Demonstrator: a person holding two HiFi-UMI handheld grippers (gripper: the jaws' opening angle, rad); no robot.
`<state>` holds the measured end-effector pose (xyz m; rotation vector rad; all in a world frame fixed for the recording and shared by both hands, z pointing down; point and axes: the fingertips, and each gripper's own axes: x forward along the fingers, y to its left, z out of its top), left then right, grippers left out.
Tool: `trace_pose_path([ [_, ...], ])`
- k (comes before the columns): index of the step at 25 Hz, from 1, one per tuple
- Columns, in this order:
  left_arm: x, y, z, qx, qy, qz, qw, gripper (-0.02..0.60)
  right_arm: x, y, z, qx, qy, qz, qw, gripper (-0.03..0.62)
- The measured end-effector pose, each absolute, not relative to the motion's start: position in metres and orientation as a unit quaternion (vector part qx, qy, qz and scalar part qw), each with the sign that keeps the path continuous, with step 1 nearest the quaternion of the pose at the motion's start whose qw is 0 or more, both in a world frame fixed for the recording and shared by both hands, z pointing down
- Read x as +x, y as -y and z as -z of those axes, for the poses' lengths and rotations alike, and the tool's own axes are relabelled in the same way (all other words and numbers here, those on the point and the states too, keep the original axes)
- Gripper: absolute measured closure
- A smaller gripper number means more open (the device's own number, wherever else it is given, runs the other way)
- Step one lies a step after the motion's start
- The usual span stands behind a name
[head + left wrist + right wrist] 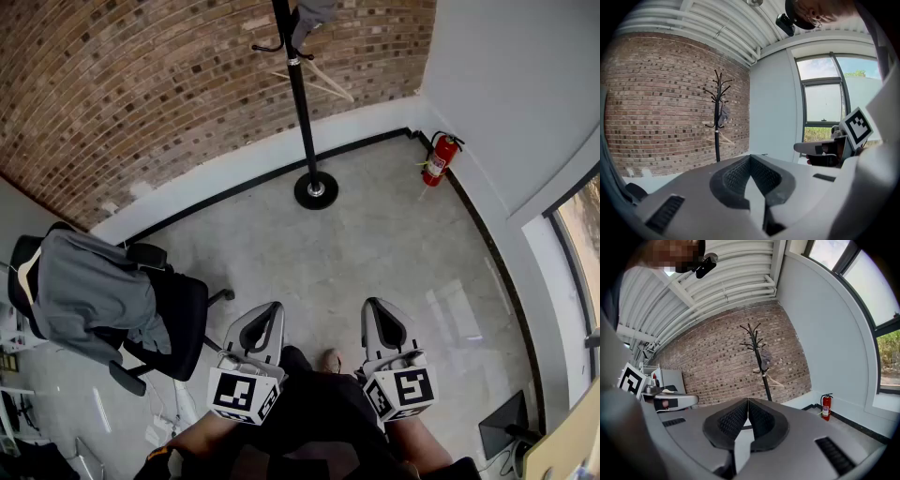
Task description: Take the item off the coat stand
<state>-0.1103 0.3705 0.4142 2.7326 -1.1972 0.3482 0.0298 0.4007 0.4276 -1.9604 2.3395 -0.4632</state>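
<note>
A black coat stand (pixel 300 94) rises from its round base (pixel 316 189) by the brick wall, far ahead of me. A small grey item (pixel 314 14) hangs near its top, and a pale wooden hanger (pixel 321 81) hangs just below. The stand (pixel 717 123) and grey item (pixel 723 114) also show in the left gripper view, and the same stand (pixel 760 363) and item (pixel 766 357) in the right gripper view. My left gripper (pixel 272 307) and right gripper (pixel 375 305) are held low, side by side near my body, both shut and empty, well short of the stand.
A black office chair (pixel 178 323) draped with a grey jacket (pixel 89 291) stands at the left. A red fire extinguisher (pixel 439 159) sits in the right corner by the white wall. Grey floor lies between me and the stand. A dark screen (pixel 506 424) sits at lower right.
</note>
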Motion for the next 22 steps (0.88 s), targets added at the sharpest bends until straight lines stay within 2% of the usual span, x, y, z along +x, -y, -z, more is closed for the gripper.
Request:
trace_pose_path([
  [13,-0.044,-0.284,-0.432,0.928,0.352,-0.101,0.069,0.557,0.08,-0.334,-0.442,-0.665,-0.73,0.154,-0.002,0.58],
  [22,-0.004,-0.12,-0.415,0.932,0.349,-0.069,0.069,0.557,0.118,-0.177,-0.416,-0.676,-0.723,0.138,-0.019,0.58],
])
